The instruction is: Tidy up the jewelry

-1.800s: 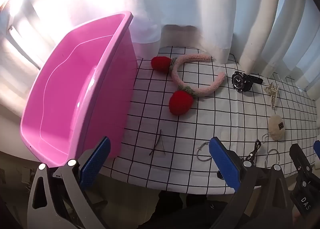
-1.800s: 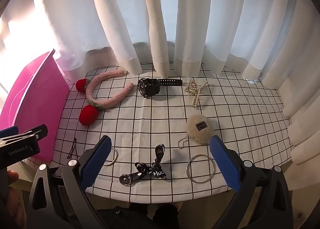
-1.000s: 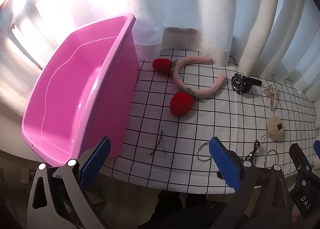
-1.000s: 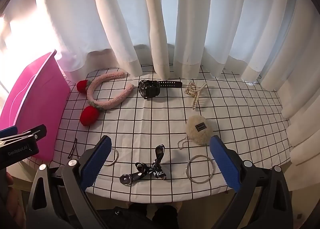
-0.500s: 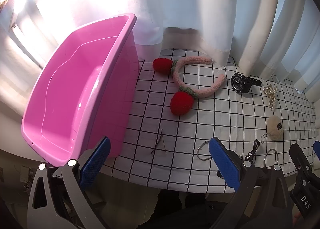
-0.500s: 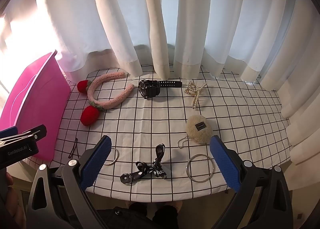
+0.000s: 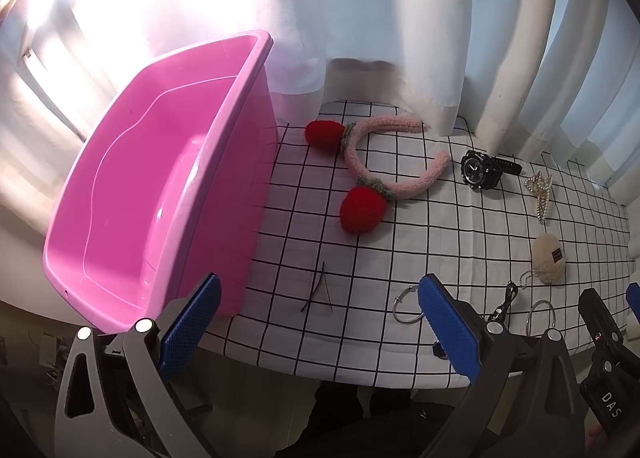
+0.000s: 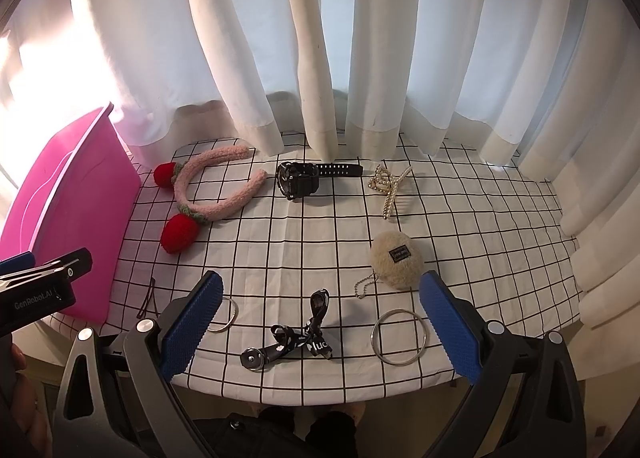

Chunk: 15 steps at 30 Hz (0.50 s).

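Note:
Jewelry lies spread on a white checked tablecloth (image 8: 304,242): a pink fuzzy headband with red strawberries (image 8: 212,194), a black watch (image 8: 304,178), a pearl hair claw (image 8: 388,186), a beige plush keychain (image 8: 396,258), a black lanyard (image 8: 304,342), two silver bangles (image 8: 398,336) (image 8: 226,316) and a dark hairpin (image 7: 322,290). An empty pink tub (image 7: 160,186) stands at the table's left. My left gripper (image 7: 318,326) is open near the front edge, beside the tub. My right gripper (image 8: 320,322) is open above the lanyard, holding nothing.
White curtains (image 8: 320,58) hang right behind the table and along its right side. The front table edge (image 8: 320,394) lies just under both grippers. In the right wrist view, the left gripper's body (image 8: 36,294) shows at the left, with a hand below it.
Both views have shifted very slightly; the objects on the cloth lie where they were. Both grippers stay open.

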Each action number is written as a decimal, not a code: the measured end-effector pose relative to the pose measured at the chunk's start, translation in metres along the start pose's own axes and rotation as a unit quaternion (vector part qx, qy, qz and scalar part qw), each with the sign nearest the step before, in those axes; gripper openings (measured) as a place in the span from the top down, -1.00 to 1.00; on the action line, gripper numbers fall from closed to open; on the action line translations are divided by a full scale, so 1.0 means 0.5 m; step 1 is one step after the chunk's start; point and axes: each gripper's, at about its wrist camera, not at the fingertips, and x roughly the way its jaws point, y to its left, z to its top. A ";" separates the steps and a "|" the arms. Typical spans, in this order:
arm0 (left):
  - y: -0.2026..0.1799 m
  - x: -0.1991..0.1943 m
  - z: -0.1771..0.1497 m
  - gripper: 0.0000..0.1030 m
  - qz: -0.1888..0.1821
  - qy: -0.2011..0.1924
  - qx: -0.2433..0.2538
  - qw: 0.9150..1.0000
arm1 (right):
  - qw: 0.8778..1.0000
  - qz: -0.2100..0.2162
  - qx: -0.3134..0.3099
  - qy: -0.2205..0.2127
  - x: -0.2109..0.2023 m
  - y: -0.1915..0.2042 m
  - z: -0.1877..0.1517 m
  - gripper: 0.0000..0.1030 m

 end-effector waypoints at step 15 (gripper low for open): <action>0.001 -0.005 -0.001 -0.88 0.000 -0.001 -0.003 1.000 | 1.000 0.001 -0.001 0.000 0.001 -0.001 -0.001 -0.83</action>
